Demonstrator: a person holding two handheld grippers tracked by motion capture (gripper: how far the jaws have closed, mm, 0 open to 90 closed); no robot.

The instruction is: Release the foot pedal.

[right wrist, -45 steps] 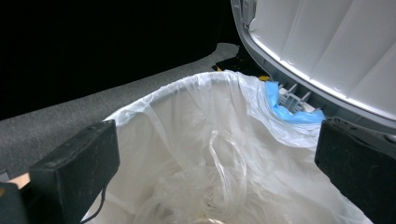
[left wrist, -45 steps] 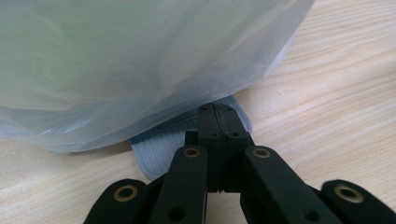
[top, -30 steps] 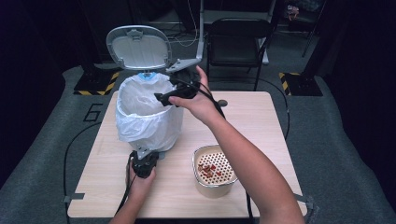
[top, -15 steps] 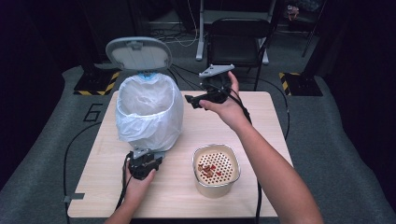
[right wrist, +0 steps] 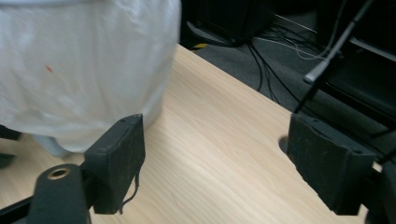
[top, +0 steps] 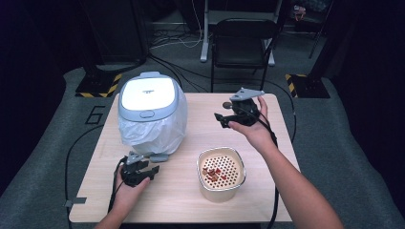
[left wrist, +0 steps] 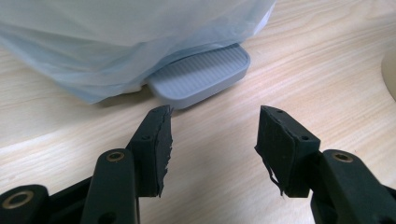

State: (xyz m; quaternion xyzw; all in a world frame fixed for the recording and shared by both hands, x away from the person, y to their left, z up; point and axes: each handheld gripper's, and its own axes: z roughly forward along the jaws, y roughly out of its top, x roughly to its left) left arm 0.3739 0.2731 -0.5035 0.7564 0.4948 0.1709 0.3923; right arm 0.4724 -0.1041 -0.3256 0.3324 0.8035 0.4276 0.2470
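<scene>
A small pedal bin (top: 152, 114) lined with a white bag stands on the table's left half, its grey lid (top: 147, 93) down. My left gripper (top: 145, 166) lies low just in front of the grey pedal (left wrist: 201, 79). Its jaws have just been opening and nothing sits between them (left wrist: 215, 121). Over the table to the right of the bin, a hand holds my right gripper (top: 220, 119), pointing left towards the bin's bag (right wrist: 79, 70). Its jaws have just been closing a little but stand apart, nothing between them (right wrist: 215, 140).
A beige pot (top: 219, 193) with a perforated insert holding red bits stands near the front edge, right of centre. Bare wood table (top: 200, 124) lies between bin and right hand. A black chair (top: 243, 43) and floor cables sit behind the table.
The bin's lid has dropped from raised to shut. My right gripper swung from over the bin out to the right and lower. My left jaws opened and drew back slightly from the pedal.
</scene>
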